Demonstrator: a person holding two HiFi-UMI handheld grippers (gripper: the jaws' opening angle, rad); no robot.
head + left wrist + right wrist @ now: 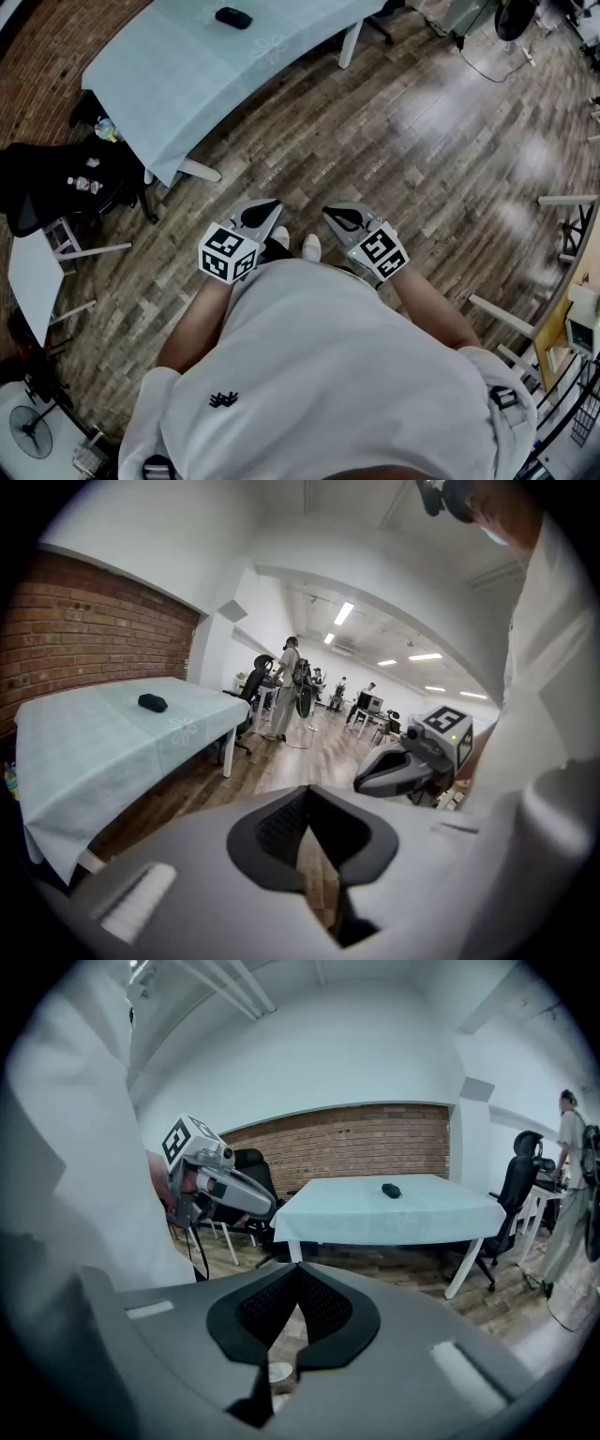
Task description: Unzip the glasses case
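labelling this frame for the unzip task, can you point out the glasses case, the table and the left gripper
glasses case point(232, 17), head view, middle of its dark top.
table point(187, 75), head view, bare stretch of its pale cloth.
left gripper point(272, 208), head view, where its fingertips meet.

Floor point(422, 141): wood planks, glossy, with light patches at the far right.

Table point(169, 84): white legs, covered with a pale blue-green cloth that hangs over the edges. It stands beside the brick wall point(84, 639).

Black office chair point(56, 183): at the near end of the table, with small items on the seat that are too small to identify.

Pedestal fan point(33, 431): on the floor at the lower left.

Background: a person point(289, 682) stands among desks under ceiling strip lights point(344, 613).
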